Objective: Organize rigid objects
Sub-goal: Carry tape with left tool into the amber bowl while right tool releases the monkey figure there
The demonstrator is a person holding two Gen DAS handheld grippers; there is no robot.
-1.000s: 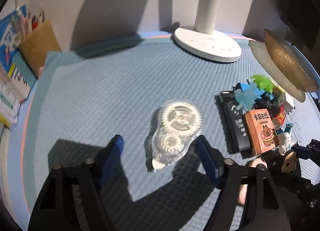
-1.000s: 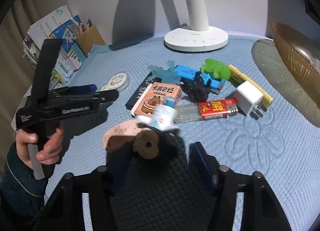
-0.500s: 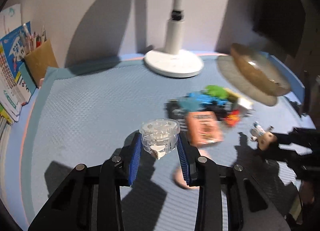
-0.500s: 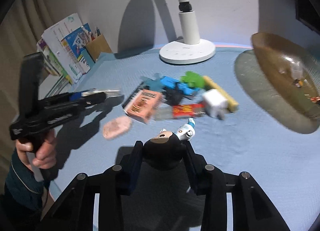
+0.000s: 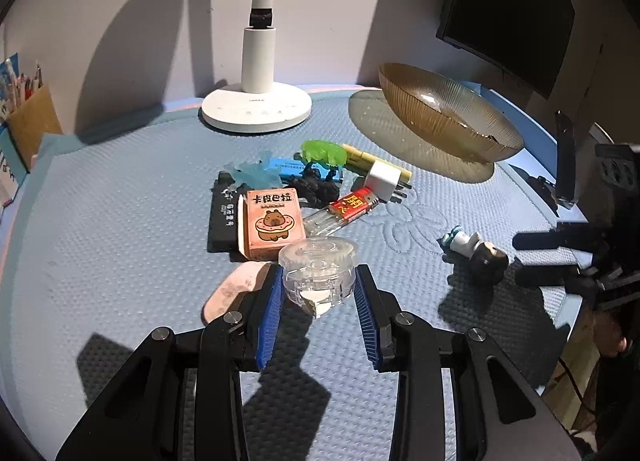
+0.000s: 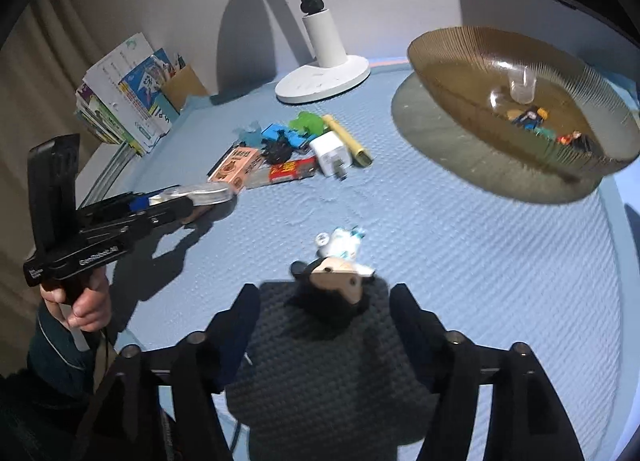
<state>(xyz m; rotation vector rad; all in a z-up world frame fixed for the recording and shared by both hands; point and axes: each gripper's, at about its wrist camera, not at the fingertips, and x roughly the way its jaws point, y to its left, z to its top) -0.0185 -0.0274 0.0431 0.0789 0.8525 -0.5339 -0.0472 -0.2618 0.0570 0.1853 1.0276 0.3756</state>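
The job looks partly done. The amber bowl, upper right of the right wrist view, already holds a few small pieces, too small to count or name. Most of the clutter is left in a heap on the blue tabletop at the middle of the frame.

The left claw is clamped on one clear tape dispenser, lifted just in front of the heap, low centre in its own view.

The right claw has just been opening; its fingers stand wide apart, and one dark-haired figurine lies on the tabletop between them, untouched by either pad. So it appears let go short of the bowl and will probably need picking up again.

In the heap, as seen from the left wrist: one orange box, one black bar, one white plug, one red-labelled tube, one yellow stick, one green toy, one pale blue toy, one blue piece, one black toy, one pink pad.

One lamp stands behind.
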